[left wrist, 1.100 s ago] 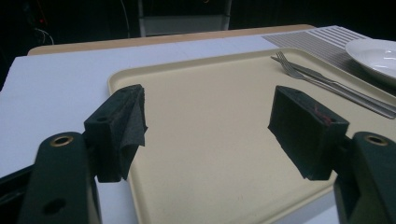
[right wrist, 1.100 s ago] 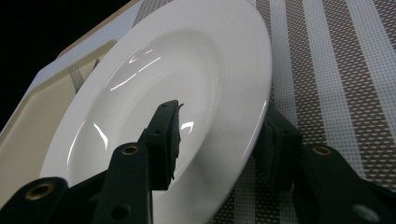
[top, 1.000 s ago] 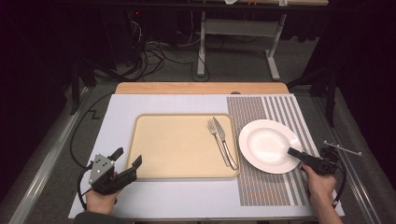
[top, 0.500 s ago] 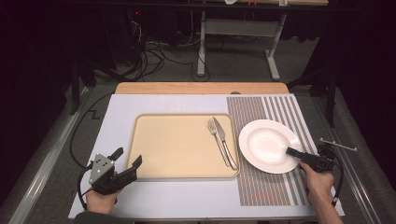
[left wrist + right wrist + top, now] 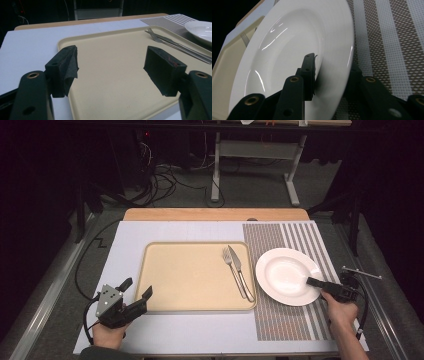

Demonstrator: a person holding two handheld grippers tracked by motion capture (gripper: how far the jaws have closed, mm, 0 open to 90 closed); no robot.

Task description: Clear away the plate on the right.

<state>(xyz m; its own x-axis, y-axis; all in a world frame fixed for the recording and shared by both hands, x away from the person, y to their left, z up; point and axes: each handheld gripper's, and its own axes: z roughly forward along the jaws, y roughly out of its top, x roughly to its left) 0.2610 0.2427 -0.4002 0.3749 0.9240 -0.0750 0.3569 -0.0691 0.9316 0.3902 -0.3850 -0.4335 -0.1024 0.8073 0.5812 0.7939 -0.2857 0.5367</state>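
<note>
The round white ceramic plate [image 5: 286,275] is lying on the striped woven placemat [image 5: 285,320] beside the beige plastic tray [image 5: 192,276], its rim being clamped by the just-closing right gripper [image 5: 314,282], while the left gripper [image 5: 136,296] is gaping empty at the tray's corner.

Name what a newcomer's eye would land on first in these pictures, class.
The white plate on the striped mat stands out, its near-right rim between the jaws of the right tool, which have just been closing on it. Beside it, a fork and knife lie on the beige tray, whose near-left corner faces the open left tool.
</note>
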